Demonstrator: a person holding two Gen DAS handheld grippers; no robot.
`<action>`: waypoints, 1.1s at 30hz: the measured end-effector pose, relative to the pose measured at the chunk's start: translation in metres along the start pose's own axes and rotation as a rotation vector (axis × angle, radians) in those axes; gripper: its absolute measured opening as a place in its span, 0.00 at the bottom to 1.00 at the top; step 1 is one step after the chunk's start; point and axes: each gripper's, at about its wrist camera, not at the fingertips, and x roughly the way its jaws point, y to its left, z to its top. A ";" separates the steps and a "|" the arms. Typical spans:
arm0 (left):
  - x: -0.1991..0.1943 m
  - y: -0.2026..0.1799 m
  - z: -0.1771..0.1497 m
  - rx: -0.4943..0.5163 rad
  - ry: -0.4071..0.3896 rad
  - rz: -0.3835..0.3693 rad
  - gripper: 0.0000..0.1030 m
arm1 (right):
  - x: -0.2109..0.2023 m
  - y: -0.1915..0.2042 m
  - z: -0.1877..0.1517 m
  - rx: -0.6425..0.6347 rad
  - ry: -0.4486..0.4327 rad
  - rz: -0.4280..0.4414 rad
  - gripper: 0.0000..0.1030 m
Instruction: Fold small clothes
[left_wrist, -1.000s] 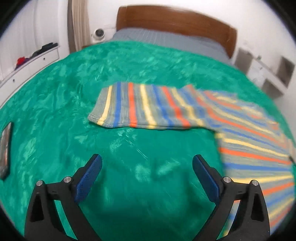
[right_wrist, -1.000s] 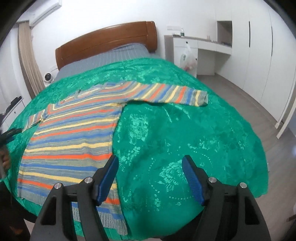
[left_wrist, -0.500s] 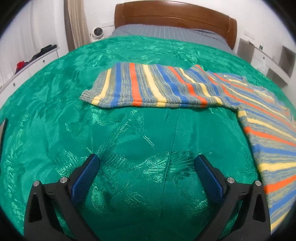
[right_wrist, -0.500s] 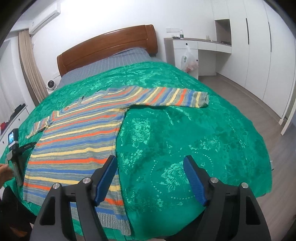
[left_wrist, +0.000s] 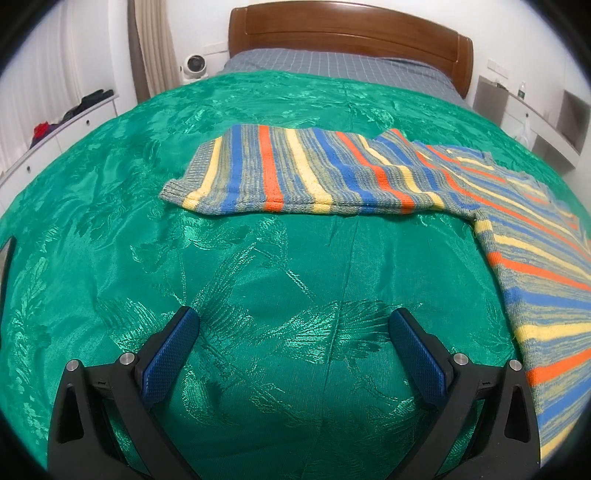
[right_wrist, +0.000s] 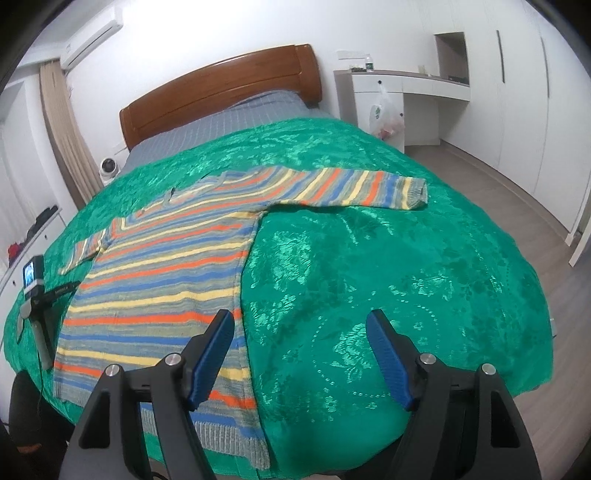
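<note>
Overhead, the left gripper (left_wrist: 293, 334) and right gripper (right_wrist: 300, 334) hang with jaws spread wide and empty above a green bedspread (right_wrist: 388, 266), nothing between them and the striped sweater (right_wrist: 166, 273). It lies flat near the foot edge of the bed, sleeves stretched toward both side edges. Beyond stand a wooden headboard (right_wrist: 221, 92), a small white camera (right_wrist: 109, 167), a plastic bag (right_wrist: 384, 114) hanging on a white desk (right_wrist: 417, 83), and wardrobes. No writing is legible.

text: none legible | left gripper (right_wrist: 55, 291) arm: white lettering, too small to read | air conditioner (right_wrist: 92, 35): mark unreadable | plastic bag (right_wrist: 384, 114): green print, illegible
</note>
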 end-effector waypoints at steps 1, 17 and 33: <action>0.000 0.000 0.000 0.000 0.000 0.000 1.00 | -0.001 0.002 0.000 -0.009 -0.002 -0.001 0.71; 0.000 0.000 0.000 0.000 0.000 0.000 1.00 | -0.001 0.008 -0.002 -0.045 0.003 -0.015 0.71; 0.000 0.000 0.000 0.000 0.000 0.000 1.00 | -0.002 0.006 -0.002 -0.036 -0.001 -0.022 0.71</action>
